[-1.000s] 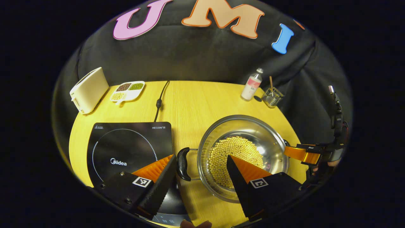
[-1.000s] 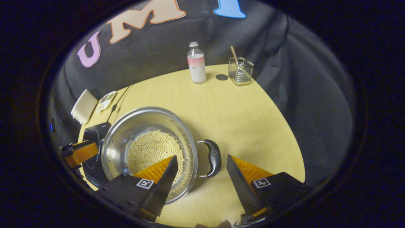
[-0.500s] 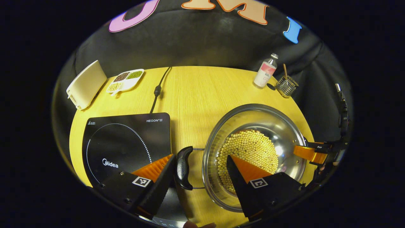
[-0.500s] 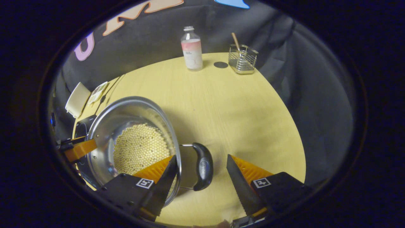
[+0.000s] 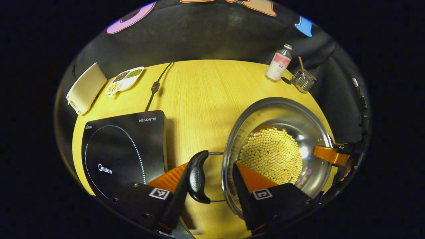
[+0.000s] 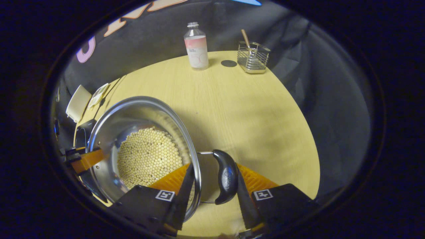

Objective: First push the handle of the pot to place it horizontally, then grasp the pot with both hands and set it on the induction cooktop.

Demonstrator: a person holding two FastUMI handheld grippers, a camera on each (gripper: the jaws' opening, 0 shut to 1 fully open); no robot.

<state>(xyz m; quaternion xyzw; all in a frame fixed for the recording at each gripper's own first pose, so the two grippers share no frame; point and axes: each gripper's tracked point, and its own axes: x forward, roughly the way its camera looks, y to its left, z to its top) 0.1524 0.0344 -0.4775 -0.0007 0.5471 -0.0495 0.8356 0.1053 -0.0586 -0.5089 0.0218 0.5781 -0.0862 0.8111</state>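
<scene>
The steel pot [image 5: 277,156], its bottom covered with pale yellow beans [image 5: 272,156], stands on the wooden worktop [image 5: 199,89] just to the right of the black induction cooktop [image 5: 123,149], not yet on it. Its two black loop handles point sideways, one toward the cooktop and one away from it, so the first step, turning the handles level, looks done.

The left tool [image 5: 207,179] has its fingers drawn in narrow about the pot's cooktop-side handle [image 5: 197,176]: one finger touches the outer face of the grip, the other reaches past the pot's rim. The right tool [image 6: 212,184] stands likewise at the pot's far handle [image 6: 225,176], one finger against the grip's outer face, the other inside the rim over the beans. Whether either pair already presses firmly I cannot tell; the jaws look nearly closed rather than clamped.

What is left, I judge, is finishing both grips, lifting the pot level so no beans roll out, carrying it over to the cooktop and setting it down inside the cooktop's dotted ring [image 5: 113,152].
</scene>
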